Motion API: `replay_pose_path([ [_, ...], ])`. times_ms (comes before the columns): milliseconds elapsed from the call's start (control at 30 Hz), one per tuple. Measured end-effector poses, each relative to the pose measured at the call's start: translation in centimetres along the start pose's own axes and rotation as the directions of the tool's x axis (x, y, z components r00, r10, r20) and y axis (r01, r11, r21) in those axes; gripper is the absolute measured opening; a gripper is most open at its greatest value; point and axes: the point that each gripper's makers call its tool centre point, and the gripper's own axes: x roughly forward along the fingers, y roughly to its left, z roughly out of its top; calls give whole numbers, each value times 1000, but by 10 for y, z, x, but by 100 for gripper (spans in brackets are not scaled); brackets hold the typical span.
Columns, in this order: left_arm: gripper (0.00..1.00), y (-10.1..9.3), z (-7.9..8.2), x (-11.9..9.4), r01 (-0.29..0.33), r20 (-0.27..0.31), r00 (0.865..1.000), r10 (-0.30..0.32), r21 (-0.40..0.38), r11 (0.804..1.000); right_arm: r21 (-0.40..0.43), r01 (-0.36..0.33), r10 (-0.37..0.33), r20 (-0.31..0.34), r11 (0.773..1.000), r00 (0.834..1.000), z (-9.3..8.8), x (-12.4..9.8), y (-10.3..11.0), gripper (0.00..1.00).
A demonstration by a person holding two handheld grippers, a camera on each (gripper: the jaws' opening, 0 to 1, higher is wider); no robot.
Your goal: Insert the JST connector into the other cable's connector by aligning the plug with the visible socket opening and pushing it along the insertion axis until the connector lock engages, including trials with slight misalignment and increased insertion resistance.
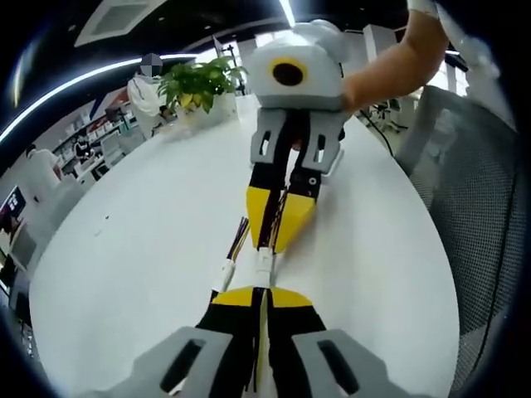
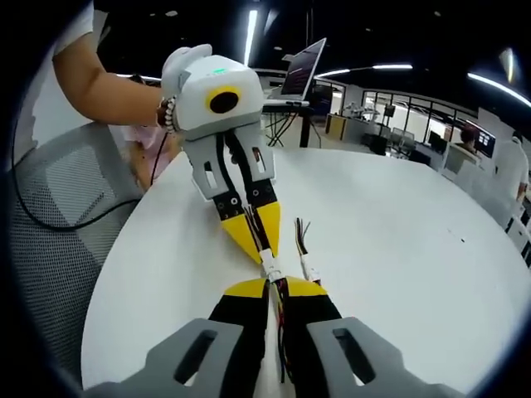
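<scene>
White connector housings (image 1: 262, 264) meet between both grippers over mid-desk (image 1: 149, 240), left gripper (image 1: 264, 300) and right gripper (image 2: 278, 290) each clamped on its limp cable; grip the stiff plastic housings, not wires

- A white table (image 1: 124, 249) with a rounded edge spreads across the near ground.
- A leafy potted plant (image 1: 199, 83) stands at its far left side.
- A grey mesh chair (image 1: 481, 207) sits just beside the table's right edge.
- An open laptop (image 2: 300, 70) stands at the far end of the table.
- Long ceiling light strips (image 2: 250, 33) glow against a dark ceiling.
- Glass-walled office partitions (image 2: 406, 112) line the far right.
</scene>
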Motion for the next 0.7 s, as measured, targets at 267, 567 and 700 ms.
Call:
replay_pose_path([
  [267, 0, 10, -9, 6, -5, -15, 1000, 5, -42, 999, 26, 18, -18, -5, 999, 1000, -6, 12, -11, 4],
  [567, 0, 19, -15, 11, 6, -14, 1000, -8, -109, 994, 72, 24, -25, 6, 997, 1000, -10, 17, -19, 4],
  [700, 0, 21, -14, 14, 20, -18, 1000, -22, -114, 993, 87, 27, -28, 6, 996, 1000, -12, 18, -21, 4],
])
